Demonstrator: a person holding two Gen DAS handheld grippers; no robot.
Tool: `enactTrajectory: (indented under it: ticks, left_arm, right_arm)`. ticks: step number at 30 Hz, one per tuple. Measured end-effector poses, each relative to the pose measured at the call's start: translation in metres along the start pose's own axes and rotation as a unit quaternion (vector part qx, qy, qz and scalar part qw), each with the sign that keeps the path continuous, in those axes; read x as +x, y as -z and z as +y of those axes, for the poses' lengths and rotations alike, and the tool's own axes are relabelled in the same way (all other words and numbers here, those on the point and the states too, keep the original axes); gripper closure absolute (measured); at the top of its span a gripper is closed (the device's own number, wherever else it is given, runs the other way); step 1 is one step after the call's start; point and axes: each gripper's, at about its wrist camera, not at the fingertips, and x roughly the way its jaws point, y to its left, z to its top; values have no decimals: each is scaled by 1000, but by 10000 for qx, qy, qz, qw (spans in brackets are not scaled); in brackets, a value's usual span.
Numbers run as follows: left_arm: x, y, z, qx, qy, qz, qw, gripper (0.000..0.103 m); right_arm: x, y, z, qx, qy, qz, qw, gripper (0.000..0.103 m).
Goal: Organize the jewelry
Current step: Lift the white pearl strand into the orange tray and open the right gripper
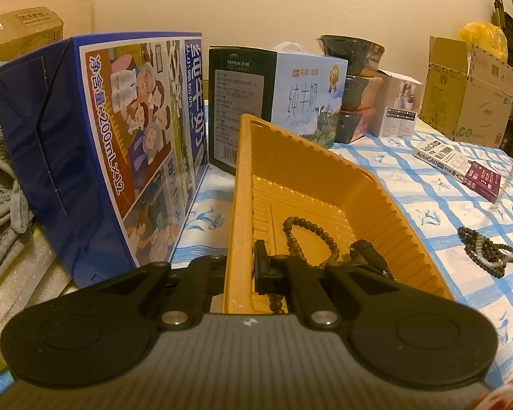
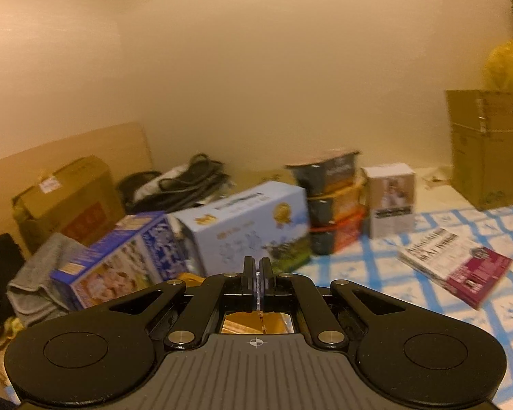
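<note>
Left wrist view: the ribbed orange plastic tray's (image 1: 242,205) wall is being pinched by the left gripper (image 1: 237,266). A brown wooden bead bracelet (image 1: 307,239) is lying inside. A thin chain (image 2: 261,321) is being pinched by the right gripper's (image 2: 257,270) closed fingers.

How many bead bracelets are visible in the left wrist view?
2 clearly: a brown one inside the yellow tray, and a dark one on the checked tablecloth right of the tray. Dark items near the tray's front may hide more.

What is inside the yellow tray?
Inside the yellow tray lies a brown bead bracelet and a dark piece beside it. The left gripper, clamped on the tray's wall, covers the near end.
</note>
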Motion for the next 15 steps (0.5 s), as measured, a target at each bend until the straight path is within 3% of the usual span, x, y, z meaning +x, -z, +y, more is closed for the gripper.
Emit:
enactTrajectory:
  ticks: [7,13,15]
  left_arm:
    - [1,-1,1,-17,17,6,10000,98]
    - [1,-1,0,-20,26,6,10000,98]
    - [1,-1,0,-24,29,0,10000,97]
  right_arm:
    - [38,-4,40,-47,-637,39,9980,102]
    - [70,4,55,425,-1075,-240,9930,102]
    - [84,17,51,664,-1037,-256,9921,102]
